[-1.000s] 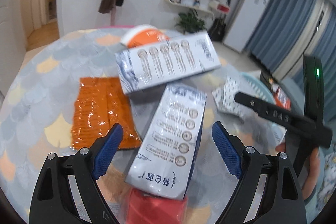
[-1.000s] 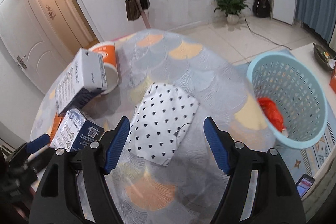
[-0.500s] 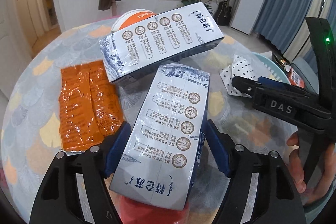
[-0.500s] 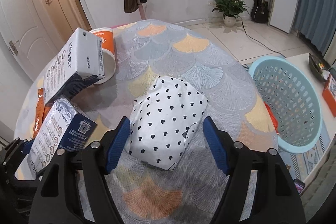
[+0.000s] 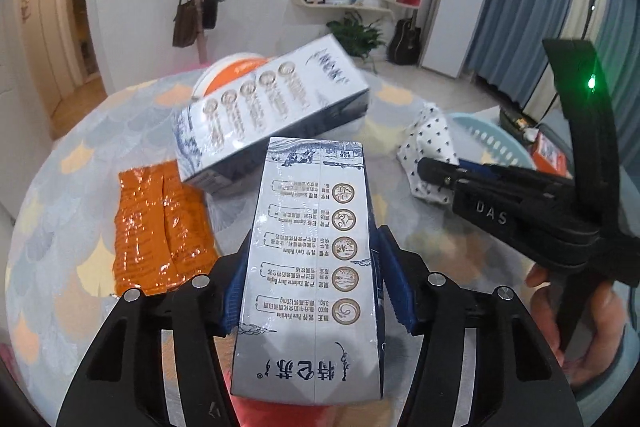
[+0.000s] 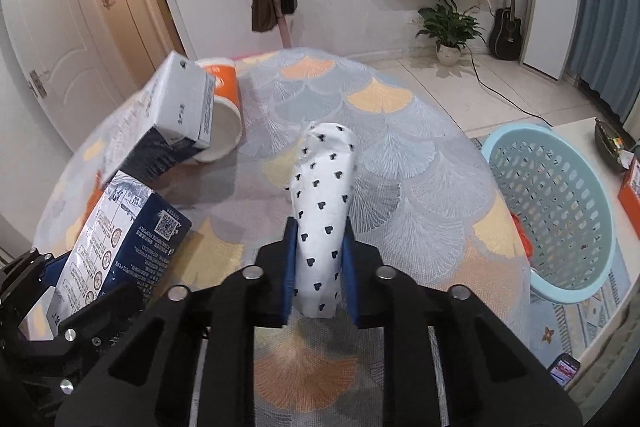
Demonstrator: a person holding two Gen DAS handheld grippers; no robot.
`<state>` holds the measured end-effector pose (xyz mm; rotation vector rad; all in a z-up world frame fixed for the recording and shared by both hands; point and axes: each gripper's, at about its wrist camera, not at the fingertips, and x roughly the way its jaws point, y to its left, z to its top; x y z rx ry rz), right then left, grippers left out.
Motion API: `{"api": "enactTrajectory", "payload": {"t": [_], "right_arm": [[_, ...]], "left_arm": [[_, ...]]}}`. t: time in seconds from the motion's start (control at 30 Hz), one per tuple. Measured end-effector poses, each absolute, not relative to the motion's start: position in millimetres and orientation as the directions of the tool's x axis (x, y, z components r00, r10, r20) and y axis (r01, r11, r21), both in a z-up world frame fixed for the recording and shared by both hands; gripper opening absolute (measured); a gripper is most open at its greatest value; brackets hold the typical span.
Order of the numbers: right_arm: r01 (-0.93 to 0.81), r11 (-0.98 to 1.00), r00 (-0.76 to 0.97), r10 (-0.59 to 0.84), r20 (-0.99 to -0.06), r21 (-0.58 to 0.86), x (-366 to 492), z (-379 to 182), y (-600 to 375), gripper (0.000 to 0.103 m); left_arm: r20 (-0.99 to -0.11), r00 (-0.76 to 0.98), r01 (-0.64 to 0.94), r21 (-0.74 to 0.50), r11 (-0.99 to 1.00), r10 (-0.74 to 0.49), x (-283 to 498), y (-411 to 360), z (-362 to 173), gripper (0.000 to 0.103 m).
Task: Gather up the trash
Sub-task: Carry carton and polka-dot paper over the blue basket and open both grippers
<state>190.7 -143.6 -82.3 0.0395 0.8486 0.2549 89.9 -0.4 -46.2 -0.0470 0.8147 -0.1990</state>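
My left gripper (image 5: 314, 289) is shut on a grey-blue milk carton (image 5: 316, 255), its blue pads pressed on both long sides. A second milk carton (image 5: 272, 111) leans on an orange-and-white paper cup (image 5: 230, 69) behind it. A flat orange wrapper (image 5: 158, 223) lies to the left. My right gripper (image 6: 318, 269) is shut on a white pouch with black hearts (image 6: 324, 199), squeezed narrow between the pads. The held carton (image 6: 120, 239) and left gripper show at the left of the right wrist view.
The round table (image 6: 400, 131) has a fan-pattern cloth. A light blue laundry-style basket (image 6: 560, 211) stands on the floor off the table's right edge, with something red inside (image 6: 524, 239). A phone (image 6: 564, 369) lies on the floor mat. A red item (image 5: 280, 411) lies under the held carton.
Both grippers have closed: the left on the near milk carton, the right on the heart-print pouch, which is now squeezed narrow. Both moved in over their objects.
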Motion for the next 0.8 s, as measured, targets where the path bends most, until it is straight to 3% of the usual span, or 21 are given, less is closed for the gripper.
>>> {"api": "enactTrajectory", "payload": {"t": [0.4,0.8], "right_arm": [[-0.232,0.938,0.729,0.342,-0.592,0.257,173.0,-59.2,-167.0,0.016],[-0.113,0.966,0.813,0.225,-0.537,0.234,160.4,-23.6,-217.5,0.016]], "left_arm": [[-0.615,0.721,0.239,-0.211,0.948,-0.319,75.6,-13.4,-12.6,0.056],[-0.541,0.758,0.322,-0.177,0.93,-0.365,105.2,-67.0,35.3,0.056]]}}
